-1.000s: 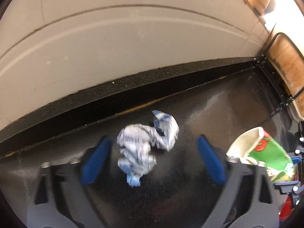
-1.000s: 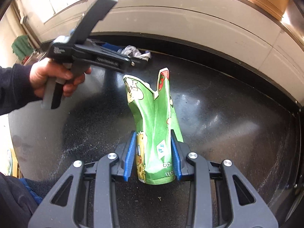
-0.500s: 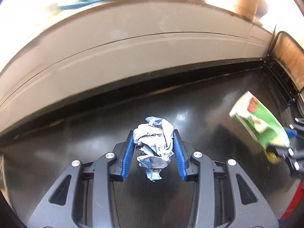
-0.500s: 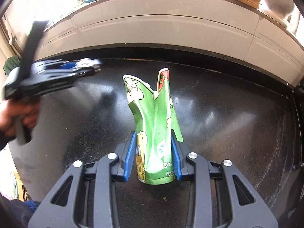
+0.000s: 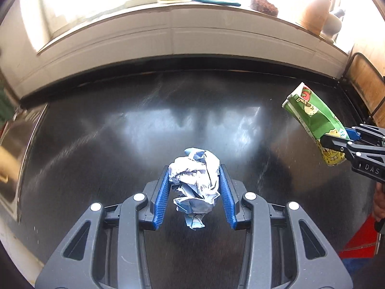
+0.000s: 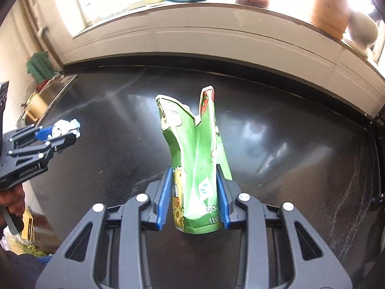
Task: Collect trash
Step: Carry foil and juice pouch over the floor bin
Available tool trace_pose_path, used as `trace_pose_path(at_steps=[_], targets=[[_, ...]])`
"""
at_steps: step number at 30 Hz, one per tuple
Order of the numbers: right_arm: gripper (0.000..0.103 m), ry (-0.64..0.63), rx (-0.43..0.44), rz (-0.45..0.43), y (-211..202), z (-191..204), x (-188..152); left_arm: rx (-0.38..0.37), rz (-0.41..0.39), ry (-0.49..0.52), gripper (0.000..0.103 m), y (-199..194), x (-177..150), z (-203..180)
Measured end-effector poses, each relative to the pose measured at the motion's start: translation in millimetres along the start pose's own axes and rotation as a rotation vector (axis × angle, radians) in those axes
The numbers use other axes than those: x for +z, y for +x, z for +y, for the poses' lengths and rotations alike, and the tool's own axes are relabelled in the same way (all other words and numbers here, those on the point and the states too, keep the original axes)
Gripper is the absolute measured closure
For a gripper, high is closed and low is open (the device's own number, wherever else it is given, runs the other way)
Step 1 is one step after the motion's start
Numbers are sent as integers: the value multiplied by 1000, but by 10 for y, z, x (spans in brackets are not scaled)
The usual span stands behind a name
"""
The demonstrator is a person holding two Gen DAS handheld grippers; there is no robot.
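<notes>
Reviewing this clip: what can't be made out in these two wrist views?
- Windowsill items: washed out by glare, both views.
- Printed text on the green cartoon carton: covered by the right gripper pads.
- Crumpled white-and-blue paper wad in the left gripper: print too small.
- Bin for the trash: in neither view.
- Sink area: blurred, cut by edge.

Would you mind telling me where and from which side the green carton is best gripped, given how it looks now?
Grip the green carton across its lower body, near the closed base, coming in from that bottom end. The base looks fuller and firmer, while the top is torn open and splayed, so it would likely fold. The right gripper already holds it this way, pads on its two opposite sides.
</notes>
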State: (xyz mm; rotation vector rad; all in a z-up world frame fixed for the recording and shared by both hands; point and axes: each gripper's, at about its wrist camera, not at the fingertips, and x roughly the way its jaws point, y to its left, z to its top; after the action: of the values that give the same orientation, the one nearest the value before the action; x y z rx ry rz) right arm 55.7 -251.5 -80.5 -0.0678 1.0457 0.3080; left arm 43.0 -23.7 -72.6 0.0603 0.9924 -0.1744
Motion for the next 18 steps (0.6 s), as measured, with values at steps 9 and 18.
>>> trace_pose_path(at_steps=[9, 18], targets=[[69, -126, 93, 25, 18, 660, 4, 83, -34, -110, 64, -355, -474, 392], [69, -394, 311, 90, 210, 1941, 77, 250, -83, -343, 64, -931, -1107, 1078]])
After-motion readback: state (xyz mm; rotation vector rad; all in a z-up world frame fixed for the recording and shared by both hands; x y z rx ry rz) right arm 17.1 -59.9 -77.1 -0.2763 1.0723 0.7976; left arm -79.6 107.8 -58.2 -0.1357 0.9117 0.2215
